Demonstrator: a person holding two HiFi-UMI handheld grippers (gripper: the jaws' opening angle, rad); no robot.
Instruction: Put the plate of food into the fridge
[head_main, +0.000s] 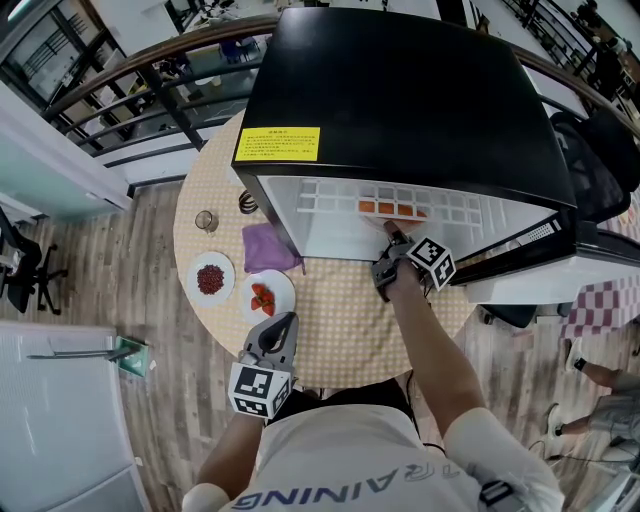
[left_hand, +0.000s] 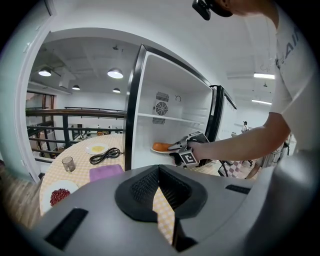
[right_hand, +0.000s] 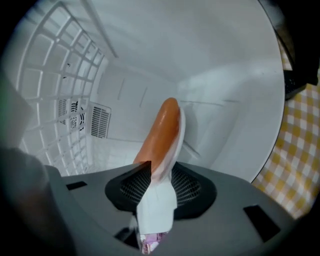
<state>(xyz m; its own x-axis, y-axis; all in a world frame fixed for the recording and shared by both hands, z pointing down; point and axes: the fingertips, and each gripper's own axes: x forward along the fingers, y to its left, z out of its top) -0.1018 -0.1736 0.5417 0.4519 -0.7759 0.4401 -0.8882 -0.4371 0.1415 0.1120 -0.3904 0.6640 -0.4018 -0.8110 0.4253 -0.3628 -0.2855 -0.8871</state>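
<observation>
The white plate (right_hand: 176, 145) with an orange sausage (right_hand: 162, 127) is inside the open fridge (head_main: 400, 100), low on its floor. My right gripper (right_hand: 156, 200) reaches into the fridge with the plate's rim between its jaws; the jaws stand apart and do not clamp it. From the left gripper view, the right gripper (left_hand: 176, 146) is at the plate of food (left_hand: 160, 147) in the fridge opening. In the head view the right gripper (head_main: 390, 232) sits just below the orange food (head_main: 392, 209). My left gripper (head_main: 283, 322) hovers over the table's near edge, its jaws slightly apart with nothing between them (left_hand: 165, 205).
On the round checkered table (head_main: 340, 330) stand a plate of red pieces (head_main: 268, 296), a plate of red beans (head_main: 210, 279), a purple cloth (head_main: 268, 246), a glass (head_main: 206, 220) and a black cable (head_main: 247, 203). The fridge door (head_main: 520, 245) swings open to the right.
</observation>
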